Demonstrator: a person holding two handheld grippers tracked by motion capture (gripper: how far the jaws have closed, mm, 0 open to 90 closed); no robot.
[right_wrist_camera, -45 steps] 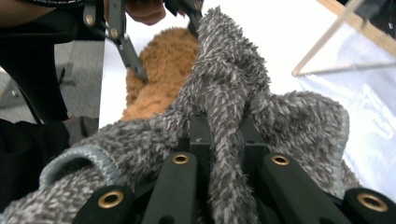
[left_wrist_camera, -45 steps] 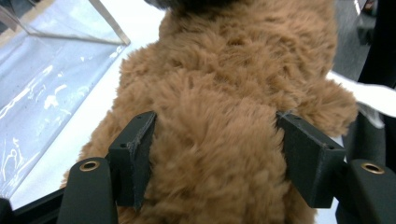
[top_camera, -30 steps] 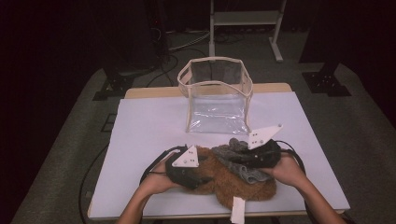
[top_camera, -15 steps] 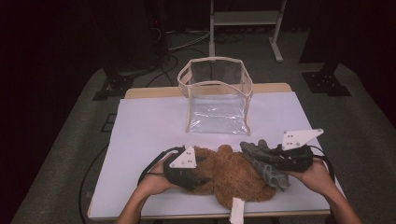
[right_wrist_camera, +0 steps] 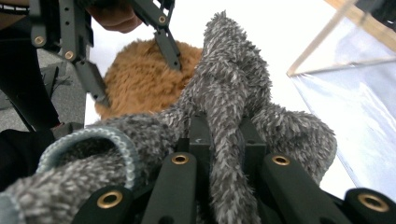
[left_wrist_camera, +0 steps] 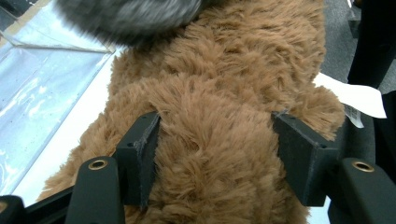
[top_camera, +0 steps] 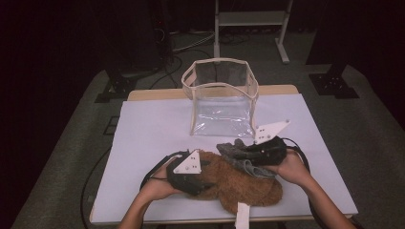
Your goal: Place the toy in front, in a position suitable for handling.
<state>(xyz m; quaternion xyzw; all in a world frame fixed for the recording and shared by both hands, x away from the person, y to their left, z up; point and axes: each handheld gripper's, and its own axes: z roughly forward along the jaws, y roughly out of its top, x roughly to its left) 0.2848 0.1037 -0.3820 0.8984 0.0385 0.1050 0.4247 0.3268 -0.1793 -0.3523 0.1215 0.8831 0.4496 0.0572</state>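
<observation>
The brown plush slipper lay near the front edge of the tabletop, its white tag hanging over that edge. The left claw straddled a thick fold of its fur, jaws set wide on either side and pressing into the pile without closing flat. The right claw was pressed together on a strip of the grey fuzzy sock, which draped across the slipper's far side, toward the right edge.

Both pieces looked light and very soft. The sock would likely sag and trail from wherever it was pinched, so a grip near its ribbed cuff or mid-length would keep less of it dangling. The slipper looked bulkier and springy; its deep fur could slide under the jaws, so biting a full fold or the sole's rim seemed safer than skimming the pile.

The clear plastic bag stood open-topped near the back edge, just beyond the sock. Its thin walls looked easy to push over or collapse, so anything carried there should probably come down from above. Bare tabletop lay open toward the left edge and the back left corner, and less toward the right edge, where the right hand rested.
</observation>
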